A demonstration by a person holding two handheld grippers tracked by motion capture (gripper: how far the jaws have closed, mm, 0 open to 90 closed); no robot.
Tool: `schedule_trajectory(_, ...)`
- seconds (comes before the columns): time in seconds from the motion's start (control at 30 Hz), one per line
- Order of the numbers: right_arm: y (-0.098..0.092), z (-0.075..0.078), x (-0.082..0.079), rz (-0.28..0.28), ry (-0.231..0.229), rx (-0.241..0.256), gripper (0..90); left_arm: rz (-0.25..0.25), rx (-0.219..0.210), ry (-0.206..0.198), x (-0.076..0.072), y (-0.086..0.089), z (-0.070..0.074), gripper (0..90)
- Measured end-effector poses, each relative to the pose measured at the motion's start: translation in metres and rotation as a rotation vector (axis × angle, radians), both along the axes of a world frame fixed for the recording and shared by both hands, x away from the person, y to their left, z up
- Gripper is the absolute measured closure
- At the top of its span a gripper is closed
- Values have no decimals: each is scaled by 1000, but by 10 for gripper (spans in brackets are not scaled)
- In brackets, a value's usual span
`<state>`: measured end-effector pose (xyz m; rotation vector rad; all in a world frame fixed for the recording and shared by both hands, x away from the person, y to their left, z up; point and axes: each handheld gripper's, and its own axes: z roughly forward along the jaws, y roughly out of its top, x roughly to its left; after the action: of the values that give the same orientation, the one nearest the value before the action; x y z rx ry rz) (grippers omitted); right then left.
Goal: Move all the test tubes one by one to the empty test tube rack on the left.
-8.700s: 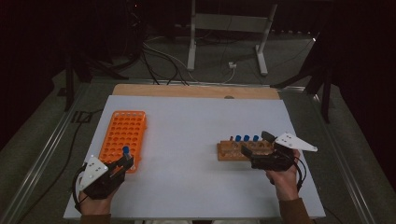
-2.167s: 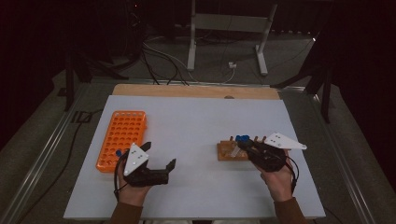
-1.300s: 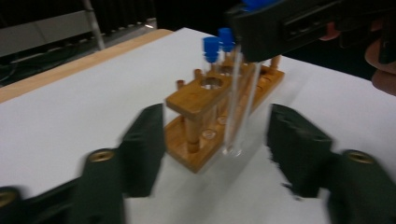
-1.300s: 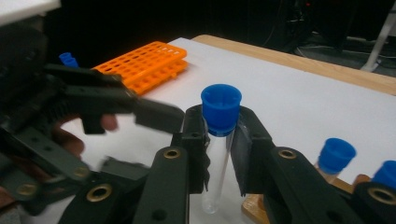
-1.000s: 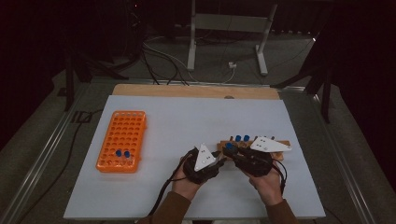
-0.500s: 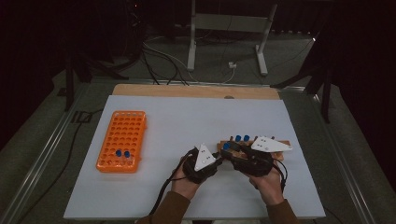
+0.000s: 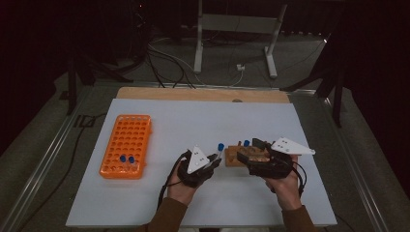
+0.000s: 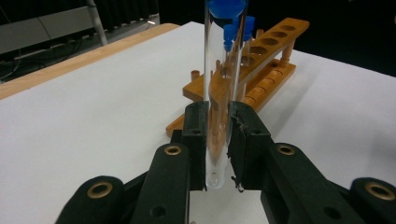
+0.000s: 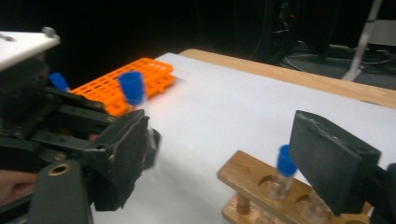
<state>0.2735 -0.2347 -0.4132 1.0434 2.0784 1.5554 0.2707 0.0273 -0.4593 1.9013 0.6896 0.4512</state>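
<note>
My left gripper pinches a blue-capped test tube upright, long axis vertical; the orange rack lies well off to its left. My right gripper is spread wide beside the wooden rack.

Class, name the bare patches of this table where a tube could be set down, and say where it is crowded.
Free: the white table between the orange rack and the wooden rack, and the far strip. Crowded: around the wooden rack, where the left gripper holds a tube beside the right gripper.
</note>
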Motion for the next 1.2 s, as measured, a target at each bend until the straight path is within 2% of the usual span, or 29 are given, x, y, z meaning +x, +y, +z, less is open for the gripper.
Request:
schedule_trajectory(0.27, -6, -2, 3, -48, 4, -15, 142, 28, -14, -4, -1, 18, 4, 786)
schedule_trajectory(0.53, -12, -3, 4, -62, 4, -10, 95, 58, -26, -5, -7, 39, 7, 785)
schedule_trajectory(0.87, -16, -3, 5, -106, -3, -28, 4, 111, -48, -3, -18, 75, 10, 784)
schedule_trajectory(1.2, -21, -4, 6, -128, -2, -15, 0, 173, -57, -14, -34, 113, 12, 784)
